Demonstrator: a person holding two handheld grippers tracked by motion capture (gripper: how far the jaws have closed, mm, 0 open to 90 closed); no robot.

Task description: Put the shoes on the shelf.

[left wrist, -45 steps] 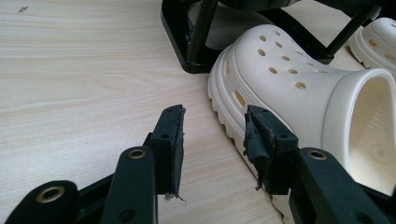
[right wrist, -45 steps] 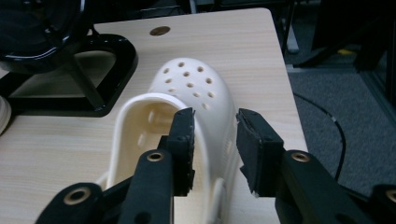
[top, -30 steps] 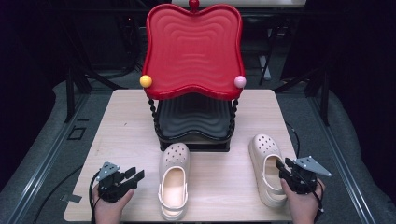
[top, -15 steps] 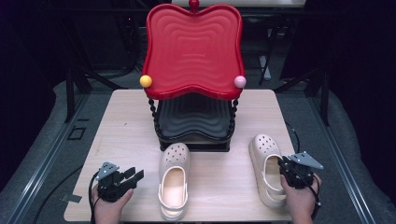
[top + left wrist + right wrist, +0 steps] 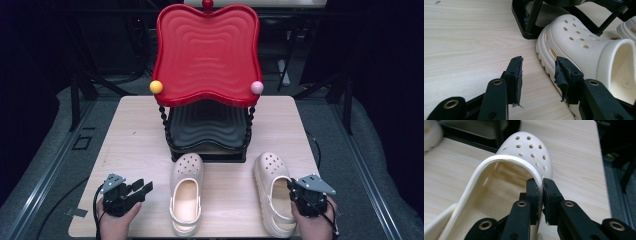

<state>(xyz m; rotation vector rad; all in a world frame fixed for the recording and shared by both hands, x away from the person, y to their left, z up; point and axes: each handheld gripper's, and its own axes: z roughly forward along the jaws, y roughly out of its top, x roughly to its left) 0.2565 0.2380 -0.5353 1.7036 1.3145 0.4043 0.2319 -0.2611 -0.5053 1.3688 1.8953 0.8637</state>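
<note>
High view: two cream clogs on a wooden table [image 5: 135,135], toes toward a black rack [image 5: 207,131] with a red tray [image 5: 206,52] on top. Right clog [image 5: 272,192] near the table's right front edge, perforated toe, ridged sole, heel at the front edge. Right gripper [image 5: 304,196] clamped on that clog's outer rim; in right gripper view, jaws just been closing, now pinching the thin side wall of the right clog [image 5: 499,195] just behind the toe cap, one pad inside, one outside. Left clog [image 5: 186,197] mid-table, just in front of the rack base. Left gripper [image 5: 140,190] low at the left front, jaws wide apart, nothing between them; in left gripper view, pads [image 5: 517,75] over bare wood, one jaw just beside the left clog's [image 5: 584,50] sole, contact not clear. Open table left of the rack and between the clogs; narrow strip of table right of the right clog. Rack leg [image 5: 531,17] close behind the left clog's toe.
</note>
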